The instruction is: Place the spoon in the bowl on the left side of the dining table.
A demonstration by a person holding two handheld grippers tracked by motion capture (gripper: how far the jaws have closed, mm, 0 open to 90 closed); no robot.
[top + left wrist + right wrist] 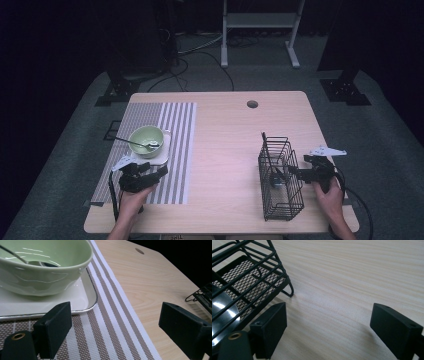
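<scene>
The light wooden counter [225, 150] stands on grey carpet in a dark room, with a white metal frame [260, 30] and black stands behind it; a round cable hole [252, 104] sits near its far edge; a brown-and-white striped woven mat [160, 145] covers its left part, reaching from near the far edge almost to the near one. On the mat lies a white square tray [162, 156], and on the tray stands a pale green ceramic bowl [146, 140] with a metal spoon [134, 143] in it; the spoon's long axis runs left to right, its handle pointing out over the bowl's left rim, its head resting inside toward the right. The left claw [159, 172] hovers just near of the tray's front corner, its jaws wide apart and holding nothing; in the left gripper view [110, 327] bare mat lies between them. At the right, a tall black wire basket [280, 180] stands with its long side running near to far, close to the near edge; a shiny metal item [275, 181] lies inside it. The right claw [295, 172] sits just beside the basket's right wall, jaws wide and empty, over bare wood in the right gripper view [327, 327]; the counter's middle lies open between mat and basket.
</scene>
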